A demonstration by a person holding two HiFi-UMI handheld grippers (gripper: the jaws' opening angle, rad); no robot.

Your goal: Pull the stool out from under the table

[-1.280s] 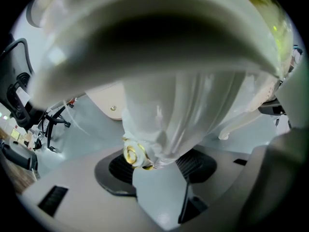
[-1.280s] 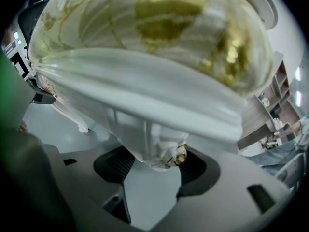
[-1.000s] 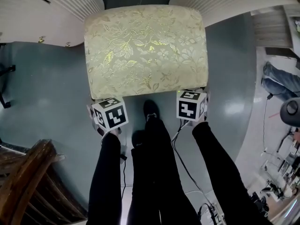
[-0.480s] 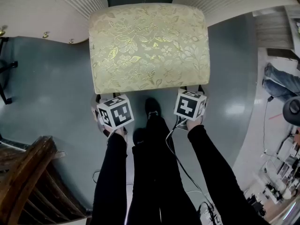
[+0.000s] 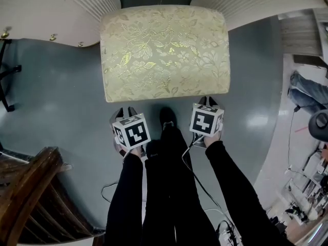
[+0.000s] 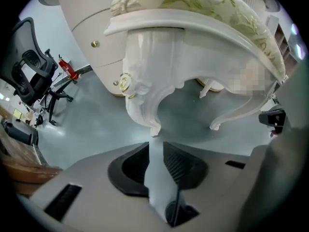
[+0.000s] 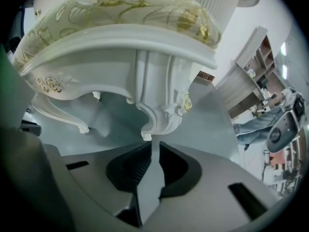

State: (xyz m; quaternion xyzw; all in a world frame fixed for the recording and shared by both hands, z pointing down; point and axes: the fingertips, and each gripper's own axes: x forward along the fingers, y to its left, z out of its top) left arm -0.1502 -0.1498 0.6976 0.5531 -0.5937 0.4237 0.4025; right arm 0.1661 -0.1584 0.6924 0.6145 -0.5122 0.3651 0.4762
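Observation:
The stool [image 5: 165, 53] has a cream cushion with gold flowers and carved white legs. It stands on the grey floor, its far edge between the table's two white fluted pedestals [image 5: 77, 4]. My left gripper [image 5: 125, 113] hangs just short of the stool's near left corner, my right gripper [image 5: 207, 101] just short of the near right corner. Both point steeply down. In the left gripper view the near left leg [image 6: 147, 95] ends beyond the gripper [image 6: 157, 153]. In the right gripper view the near right leg [image 7: 157, 95] ends beyond the gripper [image 7: 153, 158]. Both pairs of jaws have just been closing to a narrow gap with only floor between.
A dark wooden chair [image 5: 31, 199] stands at the lower left. An office chair's black base [image 5: 7, 86] is at the left edge. The wearer's shoe [image 5: 166, 118] is between the grippers, cables [image 5: 205, 188] trail behind, and another person's legs [image 5: 310, 88] are at the right.
Both grippers have drawn back from the stool's near edge towards the wearer, leaving a strip of floor between. Their jaws have narrowed.

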